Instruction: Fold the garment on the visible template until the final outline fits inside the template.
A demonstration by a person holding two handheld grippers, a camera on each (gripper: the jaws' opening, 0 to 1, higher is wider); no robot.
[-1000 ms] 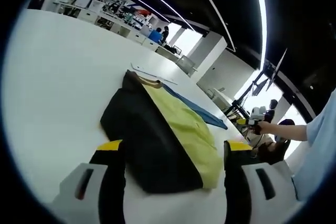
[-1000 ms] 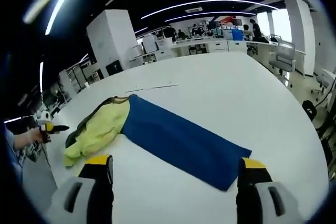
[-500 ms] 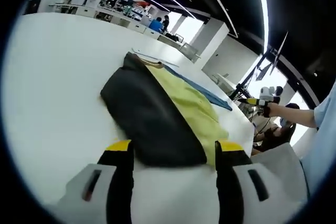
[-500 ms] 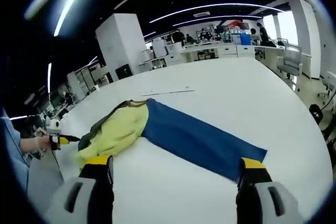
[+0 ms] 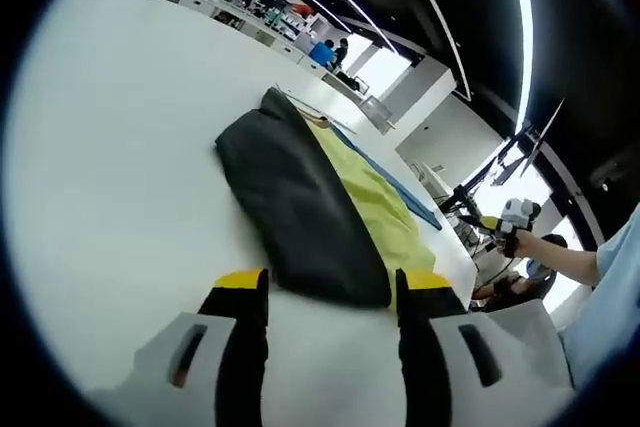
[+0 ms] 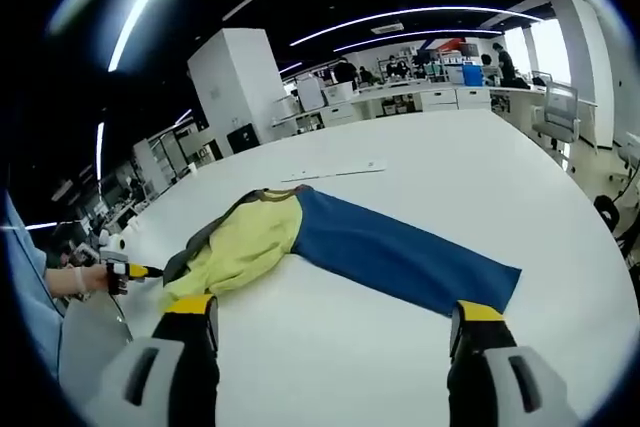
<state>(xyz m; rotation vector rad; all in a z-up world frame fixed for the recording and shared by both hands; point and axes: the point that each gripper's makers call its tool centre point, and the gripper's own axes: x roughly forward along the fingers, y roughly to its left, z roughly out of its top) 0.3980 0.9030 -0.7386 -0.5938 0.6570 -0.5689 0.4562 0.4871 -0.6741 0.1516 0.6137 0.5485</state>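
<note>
On the white table (image 5: 110,147), the left gripper (image 5: 328,292), jaws spread, has closed on the garment (image 5: 300,207) hem.

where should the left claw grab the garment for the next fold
Probably the near dark hem of the garment, which lies just beyond the open left claw. Come in low along the white table from the near side: the cloth lies flat, so one jaw has to slide under that edge.

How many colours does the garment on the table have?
Black: 1
Yellow: 1
Blue: 1
Total: 3 colours on 1 garment
</note>
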